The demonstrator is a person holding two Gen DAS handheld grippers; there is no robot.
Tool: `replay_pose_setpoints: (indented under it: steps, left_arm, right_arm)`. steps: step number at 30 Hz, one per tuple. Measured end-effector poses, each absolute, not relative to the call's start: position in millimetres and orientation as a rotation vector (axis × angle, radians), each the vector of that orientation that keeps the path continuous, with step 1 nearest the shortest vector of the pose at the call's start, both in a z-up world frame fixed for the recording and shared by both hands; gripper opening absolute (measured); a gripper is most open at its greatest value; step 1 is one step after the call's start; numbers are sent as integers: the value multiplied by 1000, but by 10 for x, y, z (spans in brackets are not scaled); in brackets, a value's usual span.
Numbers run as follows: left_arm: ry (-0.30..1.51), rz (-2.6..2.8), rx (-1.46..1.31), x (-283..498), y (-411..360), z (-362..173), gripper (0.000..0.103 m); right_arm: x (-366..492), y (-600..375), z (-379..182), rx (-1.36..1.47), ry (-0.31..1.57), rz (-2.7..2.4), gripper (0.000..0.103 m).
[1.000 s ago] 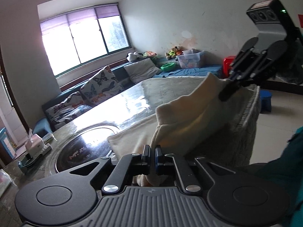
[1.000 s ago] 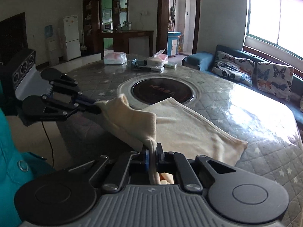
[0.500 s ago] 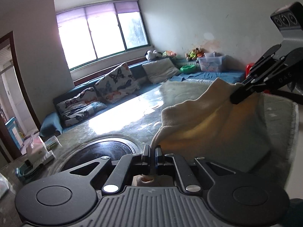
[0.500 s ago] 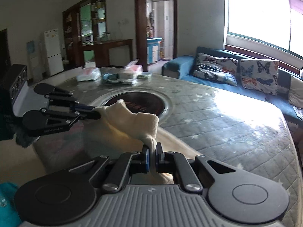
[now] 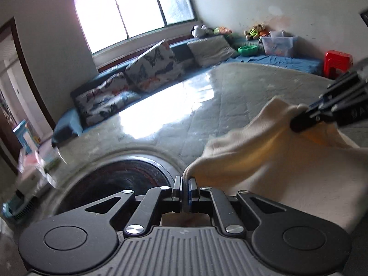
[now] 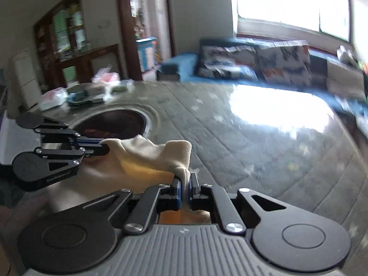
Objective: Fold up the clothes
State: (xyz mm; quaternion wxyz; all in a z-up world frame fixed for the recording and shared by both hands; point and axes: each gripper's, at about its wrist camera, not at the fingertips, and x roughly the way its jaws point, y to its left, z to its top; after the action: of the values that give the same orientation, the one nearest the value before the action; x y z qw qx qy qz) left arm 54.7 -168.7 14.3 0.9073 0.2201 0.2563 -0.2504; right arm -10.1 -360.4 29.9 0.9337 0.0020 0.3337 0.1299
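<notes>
Left gripper (image 5: 185,187) and right gripper (image 6: 184,187) each clamped tight on a cloth (image 5: 264,161) corner, fabric spanning between them toward 3 o'clock of the left.

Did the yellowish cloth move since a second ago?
Yes. The cream cloth, pinched by both grippers, has been carried forward across the table: in the right wrist view it no longer lies spread beside the dark round inset.

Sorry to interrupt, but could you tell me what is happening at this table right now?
A person is folding a cream garment with two handheld claws. The left claw is shut on one corner of it and the right claw is shut on another, so the cloth hangs lifted between them above the quilted table cover, beside the round dark inset. The fold is not laid down yet.
</notes>
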Motion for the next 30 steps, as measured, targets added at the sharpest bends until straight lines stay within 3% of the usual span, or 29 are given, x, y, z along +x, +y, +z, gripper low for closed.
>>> replay_pose_setpoints:
  steps: [6,10,23,30]
  left_arm:
    - [556,-474,440,650,-1758,40,10]
    - [570,-458,406,685,-1735,49,15]
    - [612,-465,199,285,-968,445,33]
    - [666,-482,205,35,-814,250,32]
  right_arm:
    - [103,-3662,23,77,715,171,15]
    - [62,-3663,124,99,675,140,23]
    - [-214,-3034,244,-95,668,375,23]
    - [-333,-2928,69,-179,727,442,24]
